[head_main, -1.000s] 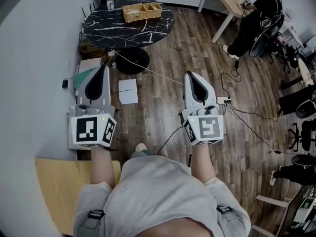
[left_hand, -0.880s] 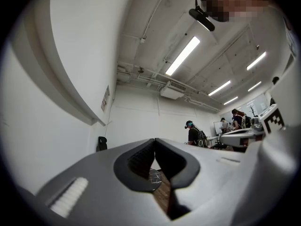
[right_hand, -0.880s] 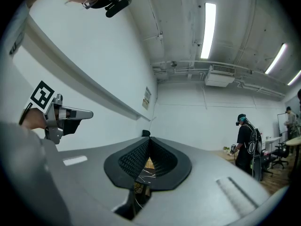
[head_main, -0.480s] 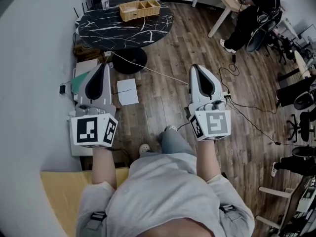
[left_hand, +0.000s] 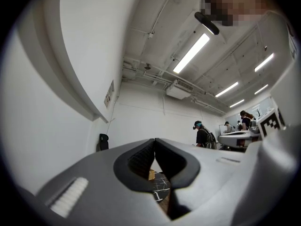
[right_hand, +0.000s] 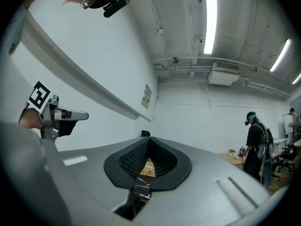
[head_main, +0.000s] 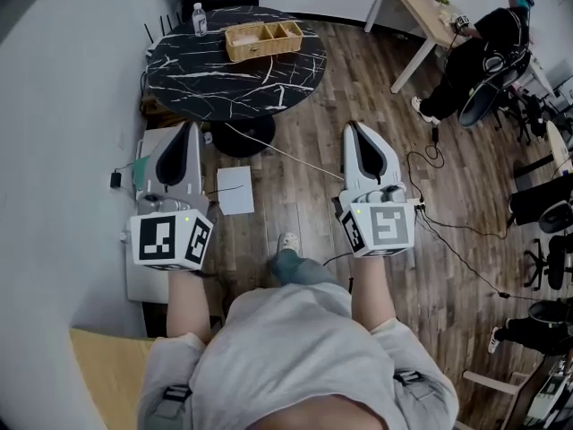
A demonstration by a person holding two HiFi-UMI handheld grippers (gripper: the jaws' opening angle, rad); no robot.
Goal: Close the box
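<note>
Wooden box (head_main: 263, 40) sits on black marble table (head_main: 215, 81), water bottle (head_main: 199, 18) near.

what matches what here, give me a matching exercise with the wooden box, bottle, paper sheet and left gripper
1. wooden box
2. bottle
3. paper sheet
4. left gripper

a. flat on the floor
b. jaws together, empty
c. upright at the rim of the black table
d. on the table, compartments showing

Pairs: 1-d, 2-c, 3-a, 4-b
</note>
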